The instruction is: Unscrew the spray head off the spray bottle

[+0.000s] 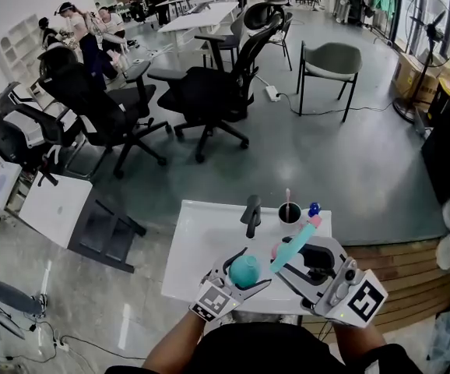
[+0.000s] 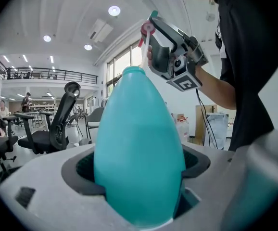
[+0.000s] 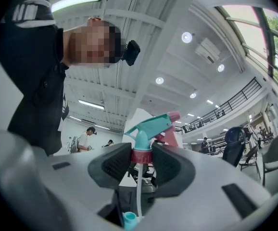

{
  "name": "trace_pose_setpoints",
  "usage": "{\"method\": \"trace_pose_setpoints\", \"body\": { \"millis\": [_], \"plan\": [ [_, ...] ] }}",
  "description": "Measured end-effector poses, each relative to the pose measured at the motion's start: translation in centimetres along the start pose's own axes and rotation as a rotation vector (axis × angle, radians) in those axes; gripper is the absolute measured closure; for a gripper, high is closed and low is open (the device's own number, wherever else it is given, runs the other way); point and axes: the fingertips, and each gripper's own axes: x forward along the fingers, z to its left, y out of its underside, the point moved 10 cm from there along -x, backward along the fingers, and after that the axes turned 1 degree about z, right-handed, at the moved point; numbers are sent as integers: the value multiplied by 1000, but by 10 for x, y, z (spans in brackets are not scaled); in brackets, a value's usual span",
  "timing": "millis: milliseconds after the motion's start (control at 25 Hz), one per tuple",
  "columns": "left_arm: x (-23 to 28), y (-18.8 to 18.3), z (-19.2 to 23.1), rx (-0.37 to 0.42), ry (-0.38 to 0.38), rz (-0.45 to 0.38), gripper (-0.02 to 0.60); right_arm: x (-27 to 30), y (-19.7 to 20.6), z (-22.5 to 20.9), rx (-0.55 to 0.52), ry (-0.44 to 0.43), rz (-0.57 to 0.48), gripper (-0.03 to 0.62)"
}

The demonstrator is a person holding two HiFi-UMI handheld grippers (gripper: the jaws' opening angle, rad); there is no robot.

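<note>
The base of the teal egg-shaped plastic bottle [image 2: 139, 138] lies hidden low between the grey jaws of the left gripper [image 2: 139, 170]. The thin white tube [image 3: 138, 189] below the pink-and-teal plastic spray head [image 3: 149, 126] is cut off at the right gripper view's bottom edge.

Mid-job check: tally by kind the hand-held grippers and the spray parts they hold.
Hand-held grippers: 2 (left hand-held gripper, right hand-held gripper)
Bottle: 1
Spray head: 1
Total: 4
</note>
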Motion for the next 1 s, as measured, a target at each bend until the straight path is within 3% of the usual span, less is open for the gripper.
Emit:
{"method": "trace_pose_setpoints", "body": {
  "millis": [400, 1000],
  "plan": [
    [0, 30, 9, -54, -39, 53, 133, -12, -12, -15, -115, 83, -38, 453],
    [-16, -17, 33, -6, -156, -53, 133, -23, 25, -13, -84, 159, 101, 453]
  ]
}}
